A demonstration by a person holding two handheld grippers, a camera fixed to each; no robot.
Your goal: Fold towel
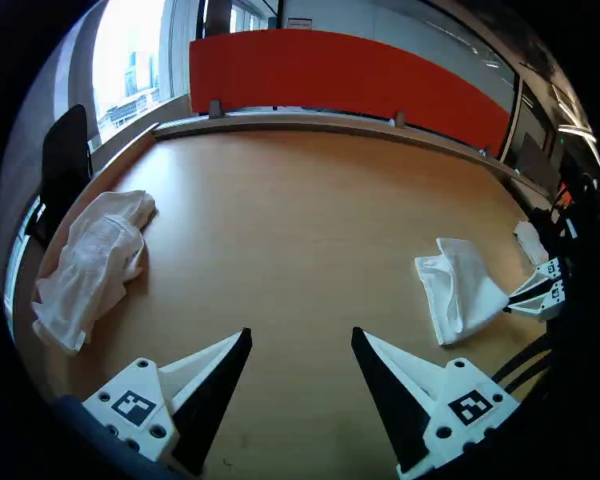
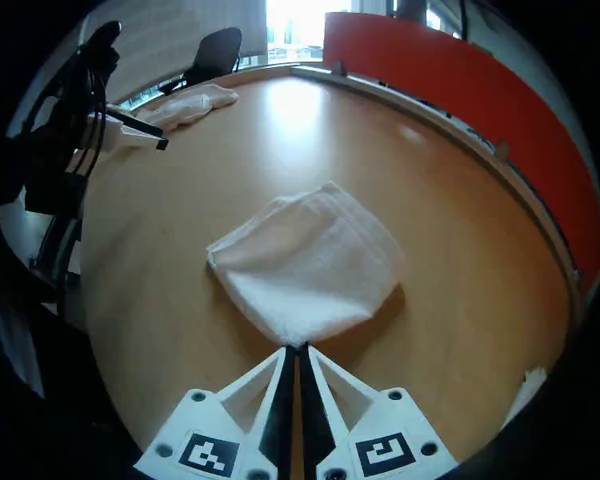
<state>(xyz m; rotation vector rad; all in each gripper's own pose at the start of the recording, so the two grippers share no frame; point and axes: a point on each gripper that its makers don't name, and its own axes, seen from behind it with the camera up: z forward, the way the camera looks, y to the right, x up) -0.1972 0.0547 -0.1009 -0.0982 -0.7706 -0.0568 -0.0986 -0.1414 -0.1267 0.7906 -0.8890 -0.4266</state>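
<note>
- A folded white cloth towel (image 2: 308, 264) lies flat on the right-hand part of the light wooden tabletop (image 2: 460, 264). One corner points at the right gripper (image 2: 298, 350).
- A second, crumpled white cloth towel (image 1: 92, 264) sits in a heap near the table's left edge, well apart from the folded one.
- A long red partition panel (image 1: 340, 76) stands along the far edge of the table. A black office chair (image 1: 64, 160) stands beyond the left edge, with a bright window (image 1: 128, 72) behind it.
- The right gripper's tongs are pressed nearly together, pinching the near corner of the folded towel.
- The left gripper (image 1: 301, 334) hovers low over bare wood between the two towels. Its tongs are spread wide and hold nothing.
</note>
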